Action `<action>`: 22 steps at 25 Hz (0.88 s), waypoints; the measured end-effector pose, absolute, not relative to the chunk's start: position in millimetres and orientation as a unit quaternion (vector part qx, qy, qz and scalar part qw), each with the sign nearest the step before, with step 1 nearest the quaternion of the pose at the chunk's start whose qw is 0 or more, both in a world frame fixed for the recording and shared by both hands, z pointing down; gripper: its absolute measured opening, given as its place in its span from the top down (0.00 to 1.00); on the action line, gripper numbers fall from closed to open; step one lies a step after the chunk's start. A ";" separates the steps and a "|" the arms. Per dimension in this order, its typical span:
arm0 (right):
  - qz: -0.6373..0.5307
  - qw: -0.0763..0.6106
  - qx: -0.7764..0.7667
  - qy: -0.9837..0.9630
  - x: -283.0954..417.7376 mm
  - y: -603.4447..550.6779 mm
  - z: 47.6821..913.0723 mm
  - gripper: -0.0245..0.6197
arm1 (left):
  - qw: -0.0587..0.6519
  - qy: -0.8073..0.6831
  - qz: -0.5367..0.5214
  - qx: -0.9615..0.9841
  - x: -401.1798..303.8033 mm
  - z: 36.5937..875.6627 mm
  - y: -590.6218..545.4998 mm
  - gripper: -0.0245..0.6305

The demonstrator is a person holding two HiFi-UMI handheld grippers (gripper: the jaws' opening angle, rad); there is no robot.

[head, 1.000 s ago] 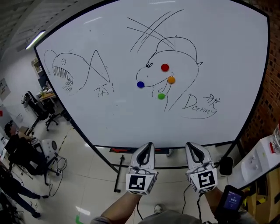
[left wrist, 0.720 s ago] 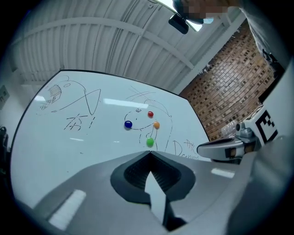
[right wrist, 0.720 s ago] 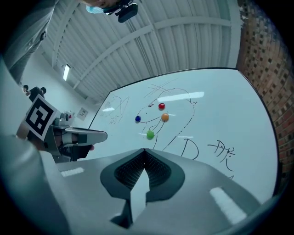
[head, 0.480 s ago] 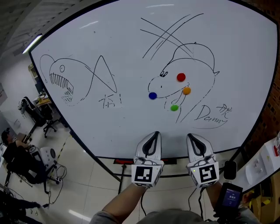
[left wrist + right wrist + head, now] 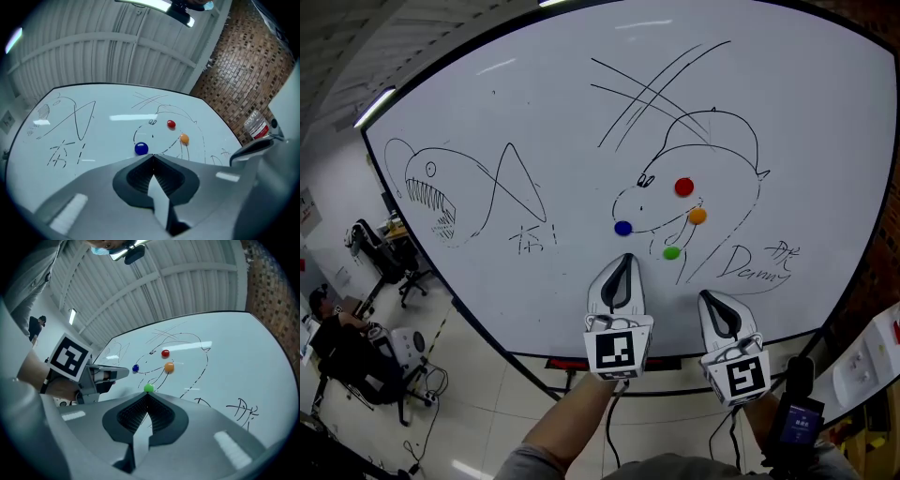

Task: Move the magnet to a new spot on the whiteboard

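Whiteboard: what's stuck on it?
Four magnets: red magnet, orange magnet, blue magnet, green magnet. Left gripper and right gripper cover patches of the whiteboard below them.

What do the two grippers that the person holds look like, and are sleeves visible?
The left gripper and the right gripper are white with black tapering insides. Each carries a cube of black-and-white square markers, and a thin dark cable hangs under each. No sleeves cover the forearms.
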State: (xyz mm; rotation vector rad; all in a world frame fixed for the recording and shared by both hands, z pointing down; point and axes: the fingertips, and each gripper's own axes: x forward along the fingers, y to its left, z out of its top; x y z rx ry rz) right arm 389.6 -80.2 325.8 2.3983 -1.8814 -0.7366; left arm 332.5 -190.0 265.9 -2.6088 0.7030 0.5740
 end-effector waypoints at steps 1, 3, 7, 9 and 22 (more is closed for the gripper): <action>-0.236 0.003 0.764 -0.601 390.6 -80.6 325.0 0.95 | 0.196 0.256 0.210 -0.923 333.5 258.5 -192.2 0.96; -0.237 0.001 0.763 -0.601 393.5 -79.9 323.7 0.95 | 0.207 0.268 0.217 -0.916 334.8 247.1 -195.4 0.93; -0.227 -0.017 0.766 -0.601 401.3 -78.4 319.7 0.95 | 0.214 0.286 0.214 -0.909 338.8 238.8 -205.1 0.84; -0.233 -0.010 0.764 -0.601 405.2 -79.0 319.5 0.95 | 0.218 0.295 0.209 -0.906 341.5 238.4 -210.2 0.82; -0.224 -0.019 0.757 -0.614 410.3 -81.7 321.3 0.95 | 0.241 0.326 0.195 -0.893 352.4 237.6 -216.7 0.77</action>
